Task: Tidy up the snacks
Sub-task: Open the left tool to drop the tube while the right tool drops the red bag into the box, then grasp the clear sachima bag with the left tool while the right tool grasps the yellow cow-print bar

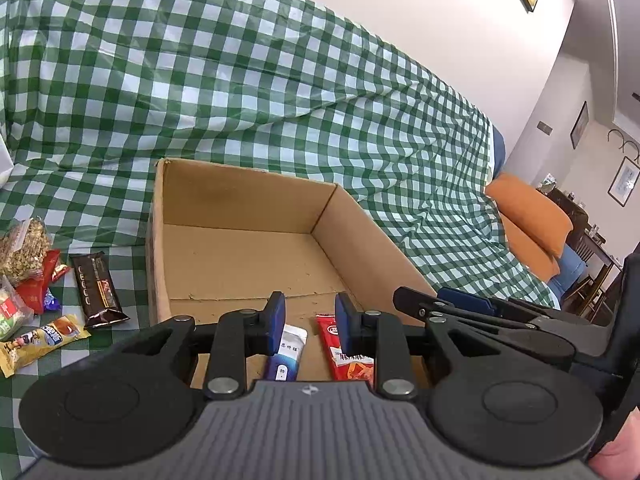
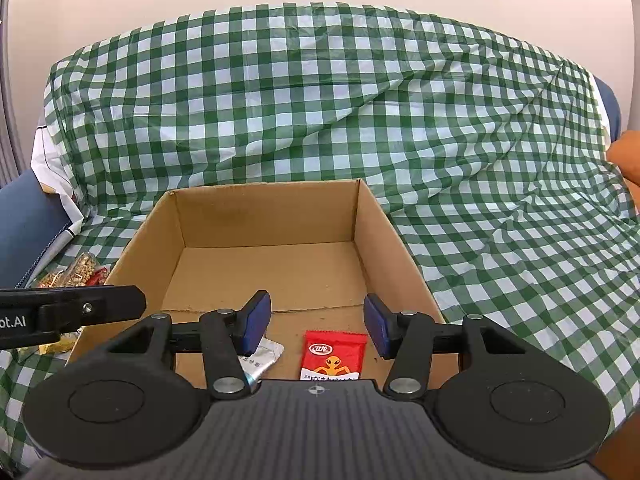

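Two packets (image 2: 334, 354) lie in the box (image 2: 384, 220); others (image 1: 96, 290) left.

Plain brown cardboard box (image 2: 400, 256) on a green-and-white checked cloth (image 2: 320, 92); inside, a red packet (image 2: 334, 354) printed with an orange alien and a white-and-blue packet (image 1: 286, 354). Beside the box, a dark brown bar wrapper (image 1: 98, 292), a yellow wrapper (image 1: 38, 342). Blue pads (image 2: 256, 326) on black grippers; orange cushion (image 1: 528, 220) off to the side.

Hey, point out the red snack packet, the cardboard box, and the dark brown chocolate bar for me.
red snack packet (image 2: 334, 355), right wrist view, on its printed front.
cardboard box (image 2: 264, 210), right wrist view, on its far inner wall.
dark brown chocolate bar (image 1: 96, 286), left wrist view, mid-wrapper.
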A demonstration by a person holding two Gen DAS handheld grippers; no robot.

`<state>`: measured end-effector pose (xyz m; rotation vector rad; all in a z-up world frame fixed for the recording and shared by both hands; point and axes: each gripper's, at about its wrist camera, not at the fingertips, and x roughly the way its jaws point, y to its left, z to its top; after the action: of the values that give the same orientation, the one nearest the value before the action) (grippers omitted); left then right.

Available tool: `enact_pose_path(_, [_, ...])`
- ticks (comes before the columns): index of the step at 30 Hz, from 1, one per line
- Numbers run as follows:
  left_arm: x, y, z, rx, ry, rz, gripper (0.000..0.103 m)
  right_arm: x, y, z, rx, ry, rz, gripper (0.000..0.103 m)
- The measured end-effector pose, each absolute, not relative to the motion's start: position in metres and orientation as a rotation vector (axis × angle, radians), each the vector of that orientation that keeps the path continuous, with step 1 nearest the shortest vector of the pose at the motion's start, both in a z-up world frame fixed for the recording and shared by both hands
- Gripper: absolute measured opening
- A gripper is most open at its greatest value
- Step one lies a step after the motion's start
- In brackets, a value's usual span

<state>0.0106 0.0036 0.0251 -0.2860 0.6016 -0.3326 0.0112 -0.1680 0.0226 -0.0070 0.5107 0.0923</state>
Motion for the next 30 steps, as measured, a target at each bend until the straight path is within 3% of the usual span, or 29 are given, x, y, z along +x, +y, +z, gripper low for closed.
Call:
enact_pose_path(11, [0.009, 0.033, 0.032, -0.313, 0.626, -0.38, 0.026, 0.013, -0.161, 0.026, 0.034, 0.499, 0.121, 0.052])
enact_pose_path(20, [0.033, 0.106, 0.046, -0.178, 0.698, -0.451, 0.023, 0.02, -0.135, 0.027, 0.086, 0.5, 0.145, 0.043])
enact_pose_path(26, [0.046, 0.193, 0.013, -0.338, 0.798, -0.258, 0.023, 0.027, -0.11, 0.026, 0.126, 0.524, 0.227, 0.043])
enact_pose_path(30, [0.056, 0.22, -0.008, -0.301, 0.895, -0.121, 0.023, 0.019, -0.085, 0.022, 0.105, 0.519, 0.306, 0.044])
